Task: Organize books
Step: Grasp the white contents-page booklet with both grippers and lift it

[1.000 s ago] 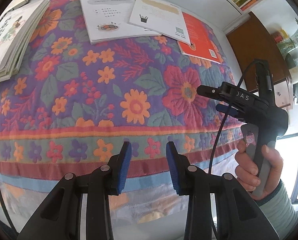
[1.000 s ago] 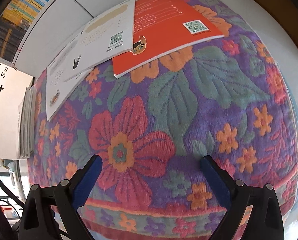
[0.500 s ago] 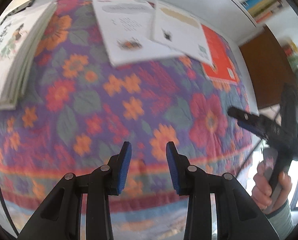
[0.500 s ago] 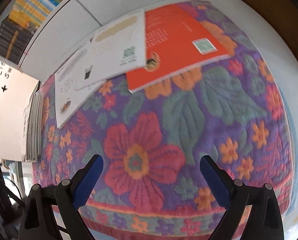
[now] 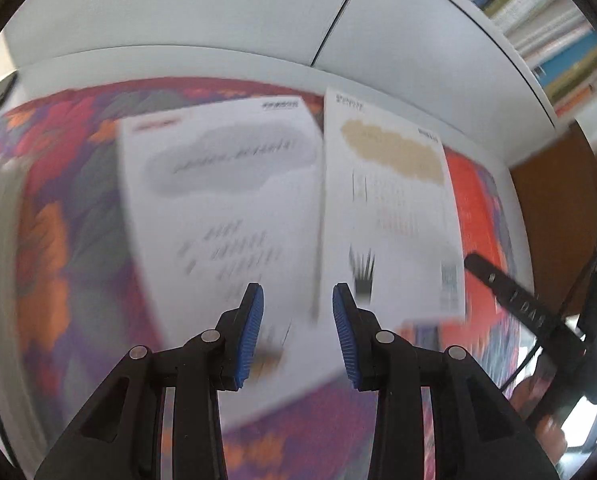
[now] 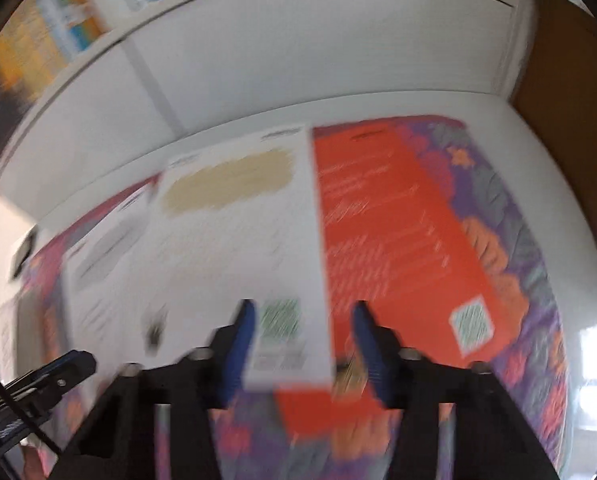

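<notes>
My left fingers [image 5: 297, 330] hang part open with nothing between them, above the near edges of two white books: the grey-blotched book [image 5: 222, 216] and the tan-blotched book [image 5: 390, 216] overlapping its right side. My right fingers [image 6: 304, 350] have just been closing; they stand part open and empty, over the tan-blotched book's near corner where it overlaps the orange book [image 6: 394, 248]. All three lie flat on the floral cloth [image 6: 526, 264]. Both views are blurred.

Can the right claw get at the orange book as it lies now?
Probably yes: the orange book lies flat under the right claw, its right side bare. Only the white booklet overlaps its left edge.
</notes>
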Demonstrator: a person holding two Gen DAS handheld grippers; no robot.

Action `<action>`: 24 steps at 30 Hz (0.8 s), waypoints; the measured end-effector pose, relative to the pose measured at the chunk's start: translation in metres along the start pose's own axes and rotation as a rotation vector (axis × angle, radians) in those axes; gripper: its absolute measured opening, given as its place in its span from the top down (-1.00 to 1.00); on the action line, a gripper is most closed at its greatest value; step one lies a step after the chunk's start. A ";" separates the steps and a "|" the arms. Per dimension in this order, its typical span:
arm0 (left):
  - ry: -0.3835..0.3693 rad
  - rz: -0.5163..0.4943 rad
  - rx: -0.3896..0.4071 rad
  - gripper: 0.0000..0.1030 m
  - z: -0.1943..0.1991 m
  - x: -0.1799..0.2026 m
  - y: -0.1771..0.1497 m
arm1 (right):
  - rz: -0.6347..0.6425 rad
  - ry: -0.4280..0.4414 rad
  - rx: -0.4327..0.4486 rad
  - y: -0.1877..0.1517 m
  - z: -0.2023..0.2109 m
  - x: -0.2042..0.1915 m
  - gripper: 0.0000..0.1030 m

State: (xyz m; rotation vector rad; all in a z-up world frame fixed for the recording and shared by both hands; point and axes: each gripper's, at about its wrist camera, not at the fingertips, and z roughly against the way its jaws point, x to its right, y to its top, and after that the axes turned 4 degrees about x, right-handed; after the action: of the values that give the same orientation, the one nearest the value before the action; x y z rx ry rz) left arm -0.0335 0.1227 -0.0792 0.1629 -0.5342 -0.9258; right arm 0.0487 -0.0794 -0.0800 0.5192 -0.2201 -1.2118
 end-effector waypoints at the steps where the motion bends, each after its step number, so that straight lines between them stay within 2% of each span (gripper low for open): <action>1: -0.018 0.003 -0.009 0.35 -0.010 0.003 0.005 | -0.022 0.003 -0.008 0.004 -0.009 0.003 0.25; 3: -0.071 -0.009 -0.037 0.36 -0.025 0.011 0.006 | -0.067 0.060 -0.057 0.006 -0.027 0.007 0.29; 4: -0.071 -0.031 -0.020 0.35 -0.024 0.016 0.006 | -0.061 0.062 -0.034 0.007 -0.026 0.006 0.27; 7: -0.035 -0.088 -0.037 0.32 -0.022 0.026 -0.004 | 0.012 0.065 -0.057 0.002 -0.024 -0.004 0.25; 10: -0.074 -0.042 -0.076 0.32 -0.011 0.017 -0.028 | 0.049 0.090 -0.087 -0.016 -0.012 0.000 0.23; 13: -0.100 0.019 -0.118 0.31 0.006 0.005 -0.077 | 0.038 0.144 -0.129 -0.051 0.009 0.009 0.22; 14: -0.087 0.027 -0.145 0.31 0.008 0.005 -0.097 | 0.042 0.148 -0.141 -0.064 0.017 0.010 0.21; 16: -0.048 0.008 -0.104 0.28 0.025 0.010 -0.140 | 0.054 0.163 -0.173 -0.096 0.032 0.010 0.14; 18: 0.013 -0.037 -0.125 0.24 0.037 0.021 -0.177 | 0.090 0.162 -0.185 -0.122 0.045 0.008 0.10; 22: 0.042 -0.062 -0.155 0.19 0.056 0.034 -0.236 | 0.243 0.177 -0.233 -0.179 0.071 0.001 -0.15; 24: 0.039 -0.039 -0.149 0.19 0.061 0.036 -0.252 | 0.364 0.172 -0.216 -0.196 0.081 -0.003 -0.15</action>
State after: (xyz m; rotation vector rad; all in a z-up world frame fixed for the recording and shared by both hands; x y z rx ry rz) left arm -0.2275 -0.0515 -0.1033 0.0569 -0.4250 -0.9946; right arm -0.1503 -0.1476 -0.1065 0.3721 -0.0331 -0.8192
